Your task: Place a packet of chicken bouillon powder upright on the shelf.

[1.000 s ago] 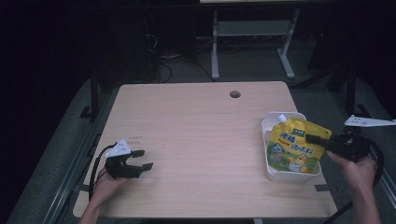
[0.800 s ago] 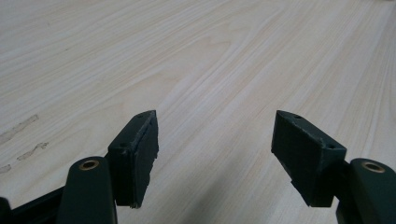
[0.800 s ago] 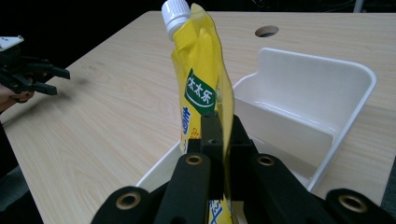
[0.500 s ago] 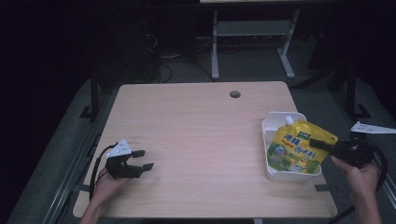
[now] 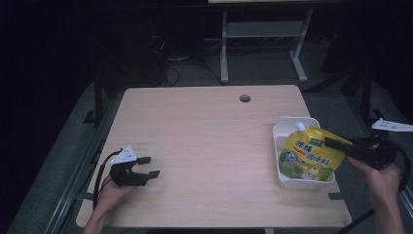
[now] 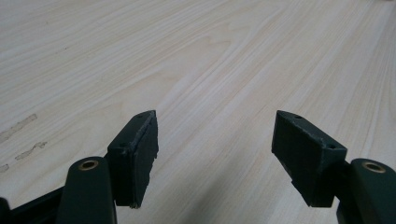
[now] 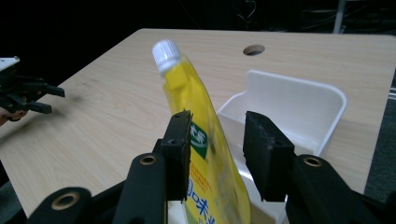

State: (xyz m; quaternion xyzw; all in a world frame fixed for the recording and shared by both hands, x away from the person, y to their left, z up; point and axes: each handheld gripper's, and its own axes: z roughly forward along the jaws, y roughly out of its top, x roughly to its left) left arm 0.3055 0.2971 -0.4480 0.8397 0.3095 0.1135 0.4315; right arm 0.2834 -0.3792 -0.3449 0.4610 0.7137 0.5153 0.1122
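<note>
A light wood-grain table (image 5: 204, 146) with a round cable hole (image 5: 245, 98) near its far edge stands in a dim room, its top the brightest surface in sight. Beyond it, a pale metal frame (image 5: 263, 36) and loose cables (image 5: 175, 73) rest on grey flooring (image 5: 53, 161) against a black background.

Lighting: dim room; surroundings beyond the table (image 5: 204, 131) near black in the high view, floor and shelving barely legible. Light falls from above onto the tabletop, which reads evenly pale, without glare.
Shadows: soft, faint, beneath the left gripper (image 5: 141, 173); a diffuse grey patch between its jaws in the left gripper view.
Sharpness: high view slightly soft and grainy. Left gripper view shows clear wood grain. Right gripper view: near jaws mildly blurred, yellow pouch (image 7: 201, 140) bright, background black.
</note>
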